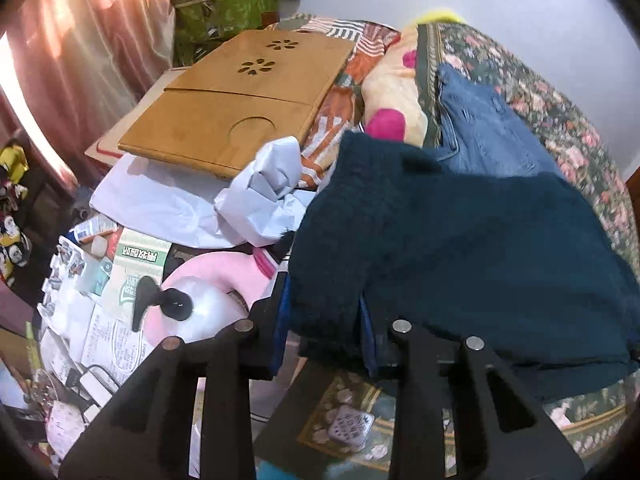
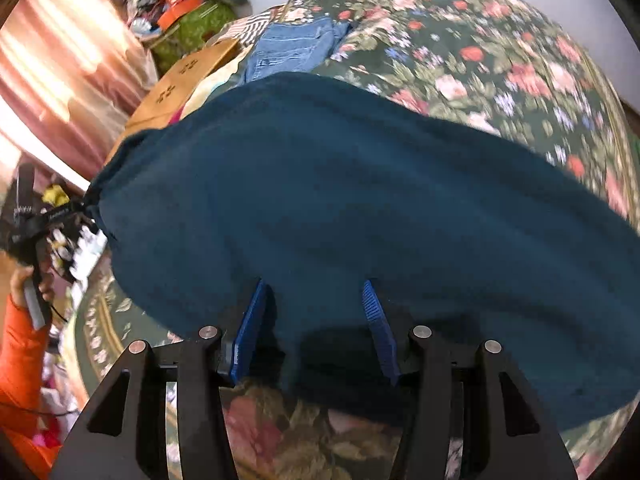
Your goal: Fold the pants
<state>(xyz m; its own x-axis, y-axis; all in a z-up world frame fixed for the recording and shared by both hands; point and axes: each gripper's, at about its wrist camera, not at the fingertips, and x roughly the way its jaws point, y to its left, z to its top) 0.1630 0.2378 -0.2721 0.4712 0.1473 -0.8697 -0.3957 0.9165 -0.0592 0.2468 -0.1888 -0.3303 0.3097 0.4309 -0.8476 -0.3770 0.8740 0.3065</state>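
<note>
Dark teal fleece pants (image 1: 460,240) lie spread across a floral bedspread (image 1: 568,128). In the left wrist view my left gripper (image 1: 324,328) has a thick bunch of the pants' edge filling the gap between its blue pads, which press on it. In the right wrist view the same pants (image 2: 360,200) stretch wide across the bed. My right gripper (image 2: 314,332) stands open, its blue pads apart on either side of a fold of the near edge. Far left in that view, the left gripper (image 2: 82,206) holds the pants' bunched end, carried by a hand (image 2: 24,280) in an orange sleeve.
Blue jeans (image 1: 488,132) lie folded behind the pants. A wooden lap tray (image 1: 232,100) and a crumpled white bag (image 1: 260,200) sit left of them. A cluttered low surface with a pump bottle (image 1: 188,308) and papers lies at the left, by pink curtains (image 1: 80,40).
</note>
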